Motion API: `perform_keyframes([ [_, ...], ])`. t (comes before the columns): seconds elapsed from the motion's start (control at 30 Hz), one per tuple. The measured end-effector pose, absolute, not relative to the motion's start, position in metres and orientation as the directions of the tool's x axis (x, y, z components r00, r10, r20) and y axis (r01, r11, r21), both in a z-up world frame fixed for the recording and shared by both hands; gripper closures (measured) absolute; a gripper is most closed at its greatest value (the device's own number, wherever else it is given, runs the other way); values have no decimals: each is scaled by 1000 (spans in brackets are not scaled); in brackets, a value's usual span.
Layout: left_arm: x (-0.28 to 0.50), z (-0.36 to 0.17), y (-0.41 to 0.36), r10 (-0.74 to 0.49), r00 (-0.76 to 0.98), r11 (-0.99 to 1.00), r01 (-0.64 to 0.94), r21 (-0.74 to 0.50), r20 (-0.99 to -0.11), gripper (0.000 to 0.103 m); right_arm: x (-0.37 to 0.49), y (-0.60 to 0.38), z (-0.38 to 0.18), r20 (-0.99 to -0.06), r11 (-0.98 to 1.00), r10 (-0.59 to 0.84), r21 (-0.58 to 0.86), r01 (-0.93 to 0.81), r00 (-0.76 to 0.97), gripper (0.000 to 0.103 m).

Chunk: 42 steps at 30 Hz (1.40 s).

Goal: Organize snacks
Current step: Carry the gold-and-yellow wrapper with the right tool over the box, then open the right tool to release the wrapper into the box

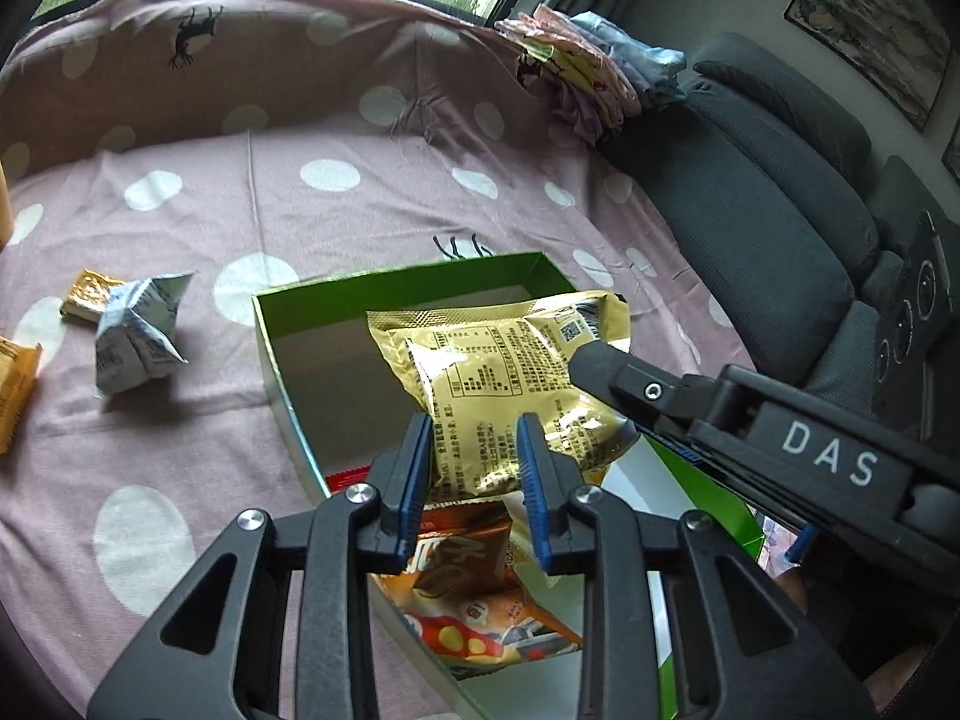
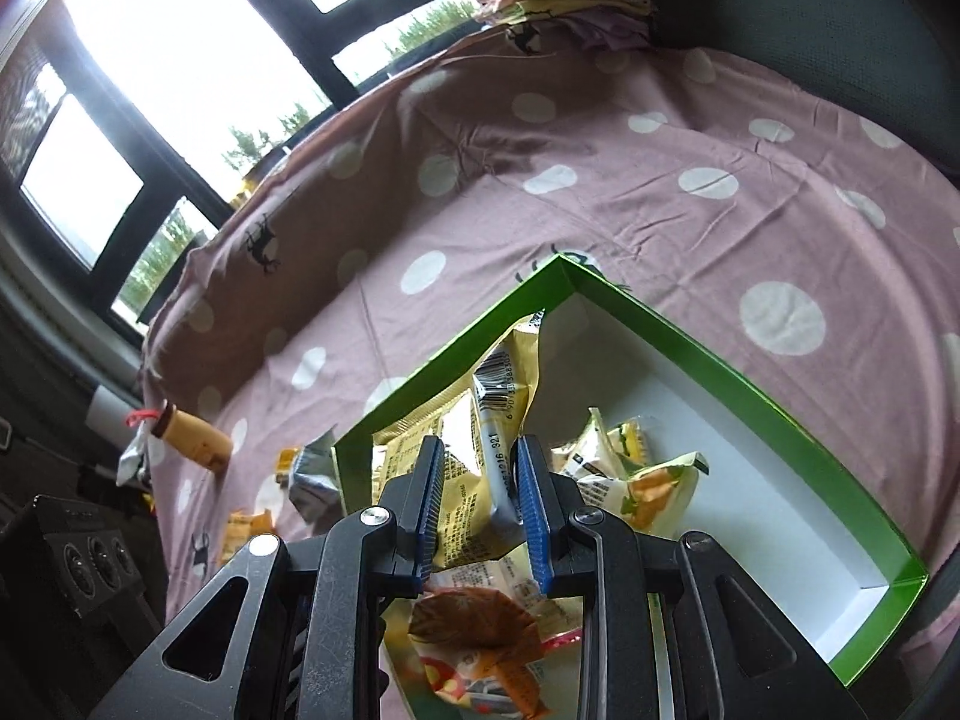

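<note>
**Gold Packet Goes Into the Green Box**

Hanging over the open green box [image 1: 384, 285], a gold snack packet [image 1: 498, 384] is held by both tools at once. It looks light, puffed with air and crinkly, its foil skin probably slick, so the flat sealed edges seem the safest places to pinch; squeezing the pillowed middle risks crushing what is inside. The right gripper [image 2: 483, 501] is clamped on the packet's barcoded seam, jaws nearly together. The left gripper [image 1: 474, 480] has its blue pads either side of the packet's lower edge; whether they press on it is not clear, since the jaws stand slightly apart.

Both tools point downward at a slant toward the box, the right one reaching in from the right side of the left camera's view. Beneath the packet, an orange-and-red snack bag [image 1: 474, 618] already lies in the box, alongside small yellow packets [image 2: 636, 474]. Outside on the dotted pink bedsheet [image 1: 240, 192] wait a crumpled silver packet [image 1: 141, 336] and small orange packets [image 1: 87, 294].
</note>
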<state>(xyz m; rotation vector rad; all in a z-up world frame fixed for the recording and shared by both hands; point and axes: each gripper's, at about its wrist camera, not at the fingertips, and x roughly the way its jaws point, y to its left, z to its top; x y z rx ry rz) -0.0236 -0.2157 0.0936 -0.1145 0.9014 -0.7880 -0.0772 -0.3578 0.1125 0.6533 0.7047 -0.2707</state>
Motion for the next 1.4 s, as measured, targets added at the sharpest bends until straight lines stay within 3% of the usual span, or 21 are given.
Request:
perform_keyframes([
  [0.57, -27, 76, -235, -621, 320, 730, 568, -380, -716, 76, -73, -375, 94, -753, 725, -86, 402, 560, 652, 75],
  [0.77, -29, 78, -233, -634, 323, 718, 583, -381, -702, 63, -78, -379, 98, -751, 714, -135, 379, 589, 646, 75],
  [0.87, -30, 84, -228, -666, 322, 696, 592, -406, -673, 52, -79, -375, 104, -719, 728, -99, 419, 543, 688, 71],
  [0.93, -31, 90, -223, -661, 352, 705, 594, -388, -662, 52, -79, -369, 110, -708, 744, -126, 397, 538, 695, 69],
  [1.07, -29, 102, -202, -657, 408, 724, 577, -379, -634, 41, -79, -357, 119, -683, 764, -154, 376, 524, 714, 61],
  [1.17, -25, 112, -183, -654, 449, 738, 555, -383, -609, 38, -77, -349, 125, -665, 780, -163, 366, 508, 729, 52],
  [1.3, -18, 120, -154, -622, 512, 775, 509, -375, -592, 27, -74, -335, 133, -648, 808, -194, 320, 495, 737, 41],
  [1.4, -12, 125, -125, -591, 559, 805, 455, -380, -582, 25, -72, -324, 137, -635, 828, -209, 290, 480, 744, 36],
])
